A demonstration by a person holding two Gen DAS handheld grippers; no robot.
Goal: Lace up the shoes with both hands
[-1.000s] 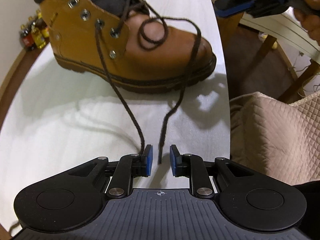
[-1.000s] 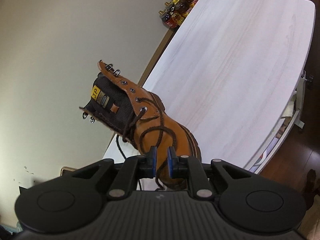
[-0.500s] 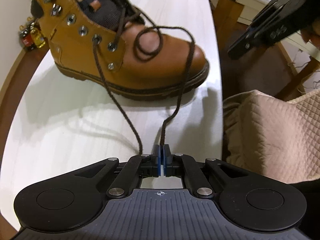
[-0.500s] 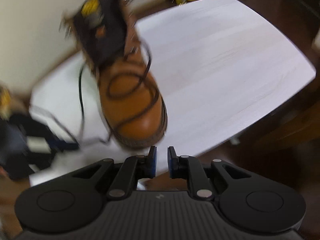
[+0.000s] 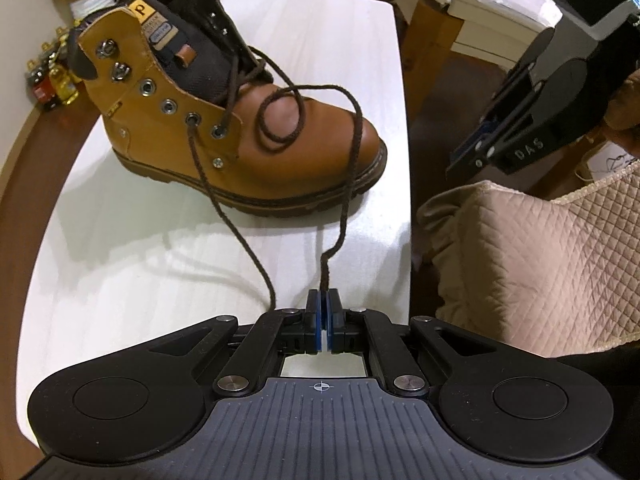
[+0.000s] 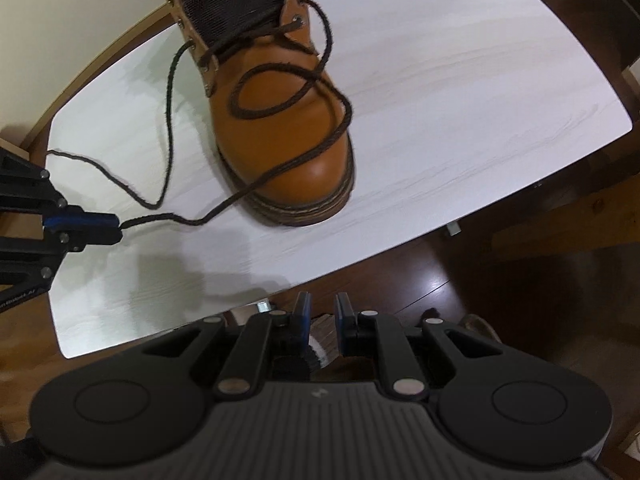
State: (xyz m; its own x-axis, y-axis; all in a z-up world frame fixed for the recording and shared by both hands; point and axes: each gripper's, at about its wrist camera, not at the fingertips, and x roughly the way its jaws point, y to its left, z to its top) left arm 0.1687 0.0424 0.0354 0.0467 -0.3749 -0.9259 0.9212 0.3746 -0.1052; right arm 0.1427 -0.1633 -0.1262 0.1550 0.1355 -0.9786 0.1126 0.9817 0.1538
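A tan leather boot [image 5: 248,136] [image 6: 280,120] stands on the white table [image 5: 120,264], toe toward the near edge, with dark brown laces. My left gripper [image 5: 323,304] is shut on the end of one lace [image 5: 344,200], which runs up over the toe in a loop. In the right wrist view the same left gripper [image 6: 116,226] pinches that lace end [image 6: 192,220] just above the table. The other lace [image 5: 228,208] hangs from a side eyelet onto the table. My right gripper [image 6: 319,312] hovers off the table's near edge over the floor, jaws apart, nothing between them.
A quilted beige cushion [image 5: 540,264] lies right of the table. Several bottles [image 5: 48,80] stand on the floor by the wall at the far left. A wooden table leg [image 5: 424,40] and dark wood floor [image 6: 520,264] lie beyond the table's edge.
My left gripper closed on the lace end and lifted it off the table. My right gripper swung away from over the boot to beyond the table's near edge and tipped downward.
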